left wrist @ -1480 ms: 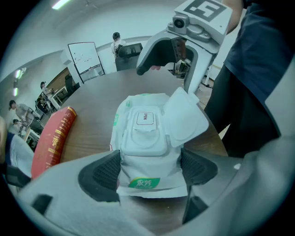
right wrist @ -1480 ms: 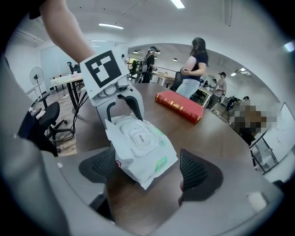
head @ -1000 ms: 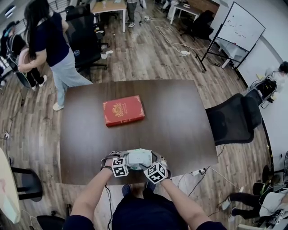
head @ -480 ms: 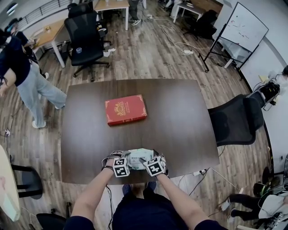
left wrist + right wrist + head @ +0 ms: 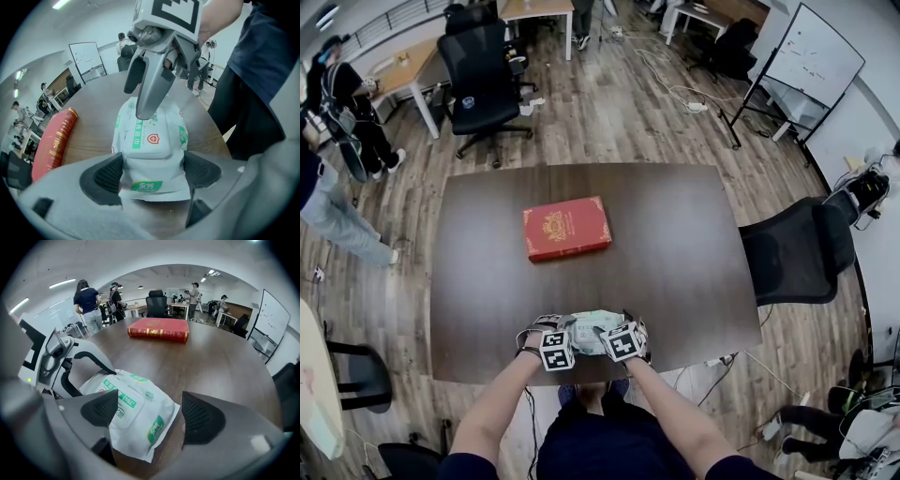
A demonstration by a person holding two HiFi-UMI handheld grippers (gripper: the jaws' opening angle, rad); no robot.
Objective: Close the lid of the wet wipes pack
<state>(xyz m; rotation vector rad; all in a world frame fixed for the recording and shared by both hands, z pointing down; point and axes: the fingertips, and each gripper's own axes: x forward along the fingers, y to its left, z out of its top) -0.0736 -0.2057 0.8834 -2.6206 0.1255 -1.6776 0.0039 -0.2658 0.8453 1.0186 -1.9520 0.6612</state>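
1. The landmark is the red book [image 5: 567,228], lying flat on the dark table [image 5: 694,272] a little left of the middle.
2. The wet wipes pack [image 5: 592,330] lies flat on the table well apart from the red book, on the person's side of it and close to the table's near edge.
3. The left tool [image 5: 561,334] is at the end of the pack to the book's left. In the left gripper view both its pads are clenched against the pack's two sides, so it is grasping the pack [image 5: 150,154].
4. The right tool [image 5: 615,330] is on the other end of the pack, and its marker cube nearly touches the left tool's cube.
5. In the right gripper view its jaws stand apart and released. One pad hangs over the pack's lid [image 5: 118,401] and the other is off the pack's edge, over bare wood.
6. From the left gripper view, one finger [image 5: 147,89] of the right tool comes down with its tip on the top of the pack, at the far edge of the lid [image 5: 145,140]. The lid looks flat against the pack.
7. Right of the red book, past the table's edge, stands a black office chair [image 5: 792,253].
8. A whiteboard [image 5: 816,56] stands farther back on that same side.
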